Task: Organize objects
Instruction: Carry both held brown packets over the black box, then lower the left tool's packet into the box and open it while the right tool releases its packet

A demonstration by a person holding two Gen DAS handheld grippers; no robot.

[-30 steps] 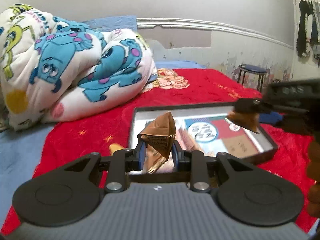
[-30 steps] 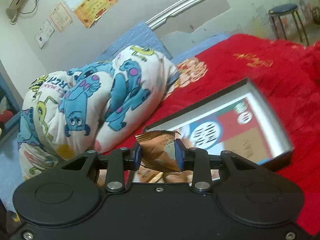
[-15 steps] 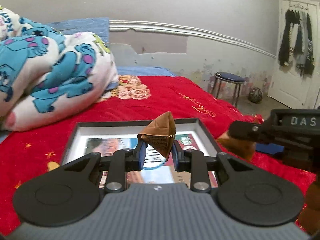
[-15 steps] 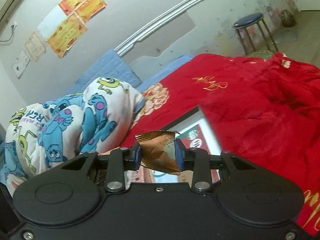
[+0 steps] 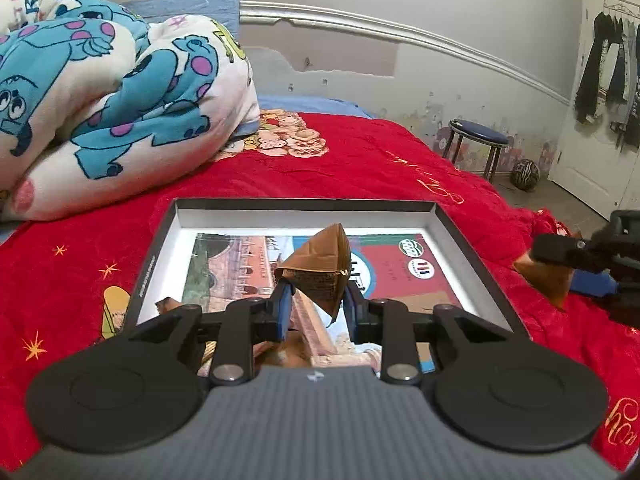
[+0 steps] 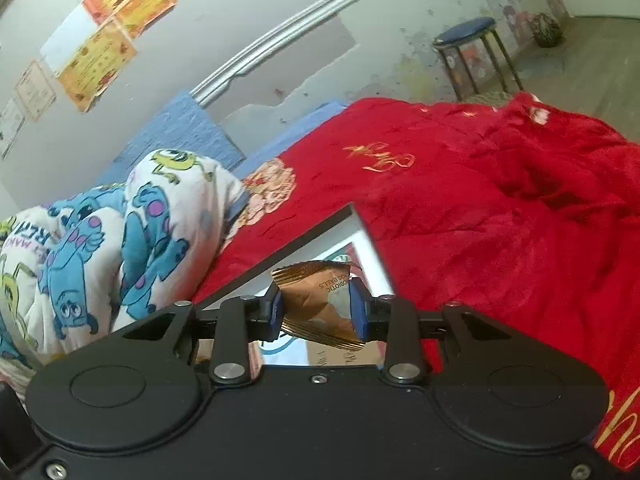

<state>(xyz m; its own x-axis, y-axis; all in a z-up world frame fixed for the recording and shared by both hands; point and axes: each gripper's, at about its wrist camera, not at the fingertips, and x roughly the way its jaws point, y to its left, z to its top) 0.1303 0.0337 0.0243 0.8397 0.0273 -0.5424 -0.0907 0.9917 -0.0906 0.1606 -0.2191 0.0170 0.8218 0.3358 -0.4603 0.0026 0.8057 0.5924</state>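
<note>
Left hand-held gripper angled down over tray, pinching brown packet, right hand-held gripper clamping copper packet

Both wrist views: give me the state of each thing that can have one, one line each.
Left tongs: shut on a brown packet, held above the box.
Right tongs: shut on a second brown packet.
Box: open, flat on the red blanket, printed sheet inside.

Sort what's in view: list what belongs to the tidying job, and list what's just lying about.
Job:
left gripper with brown packet
right gripper with second brown packet
open box

Lying about:
cartoon quilt
red blanket
stool
hanging clothes
</note>
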